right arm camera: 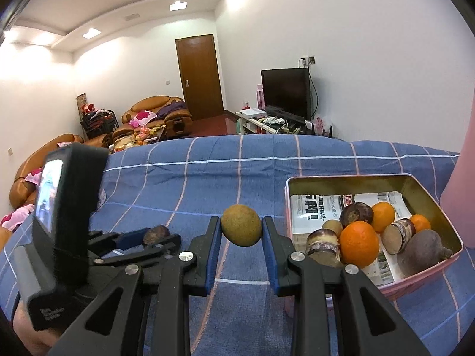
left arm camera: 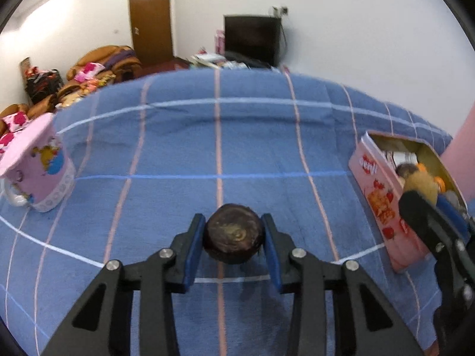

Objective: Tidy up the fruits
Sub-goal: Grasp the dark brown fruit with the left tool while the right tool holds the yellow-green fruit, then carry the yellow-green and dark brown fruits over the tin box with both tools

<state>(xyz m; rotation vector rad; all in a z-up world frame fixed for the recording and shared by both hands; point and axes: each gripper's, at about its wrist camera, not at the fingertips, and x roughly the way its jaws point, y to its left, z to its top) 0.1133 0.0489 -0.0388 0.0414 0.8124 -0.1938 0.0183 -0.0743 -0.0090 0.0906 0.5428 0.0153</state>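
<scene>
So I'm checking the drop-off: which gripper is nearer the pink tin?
Right. The right gripper hovers beside the pink tin; the left gripper is farther left.

The left hand-held gripper (left arm camera: 234, 228) angles steeply down toward the bed, its blue pads (left arm camera: 194, 249) close on either side of a dark round fruit (left arm camera: 234, 234), seemingly touching it. The right hand-held gripper (right arm camera: 241, 230) tilts down more gently, clamped on a greenish-brown fruit (right arm camera: 241, 229) held clear of the bed. The left one sits low at the left of the right wrist view.
</scene>
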